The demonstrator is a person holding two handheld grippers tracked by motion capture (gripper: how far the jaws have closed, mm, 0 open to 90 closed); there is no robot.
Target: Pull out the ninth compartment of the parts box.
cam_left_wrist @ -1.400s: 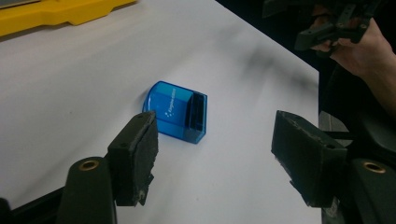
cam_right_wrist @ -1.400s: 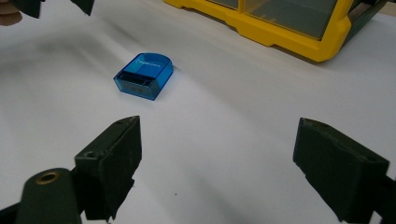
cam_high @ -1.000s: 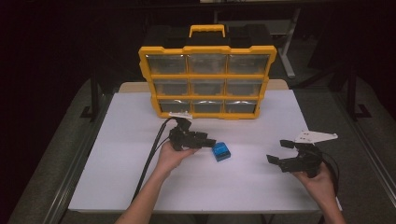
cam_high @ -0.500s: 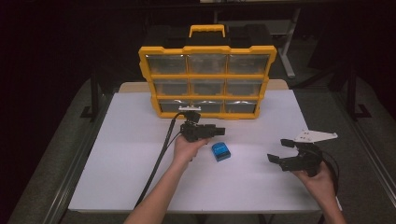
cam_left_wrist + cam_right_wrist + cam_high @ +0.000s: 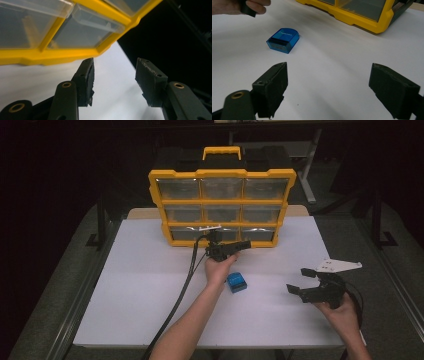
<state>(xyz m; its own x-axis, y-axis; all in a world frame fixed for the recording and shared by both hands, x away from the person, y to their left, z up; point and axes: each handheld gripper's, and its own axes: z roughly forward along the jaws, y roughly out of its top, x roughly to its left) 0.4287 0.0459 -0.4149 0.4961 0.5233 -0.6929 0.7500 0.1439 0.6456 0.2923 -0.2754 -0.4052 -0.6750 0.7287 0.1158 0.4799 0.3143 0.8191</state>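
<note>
A yellow organizer with clear drawers stands upright at the back of the white table; its lower frame is close in the left gripper view. My left gripper is held level in front of the organizer's bottom row, pointing right. Its jaws have just been closing and stand partly open with nothing between them. A small blue translucent box lies flat on the table just below that hand, and the blue box is ahead of my right gripper. The right gripper hovers open and empty at the right.
The white table top has bare room left and front. A black cable trails from the left gripper toward the front edge. Dark floor and table legs surround the table. The organizer's corner is at the far right.
The left gripper has moved away from the blue box, up and right to the organizer's bottom row, and its jaws have narrowed. The right gripper has stayed still.
</note>
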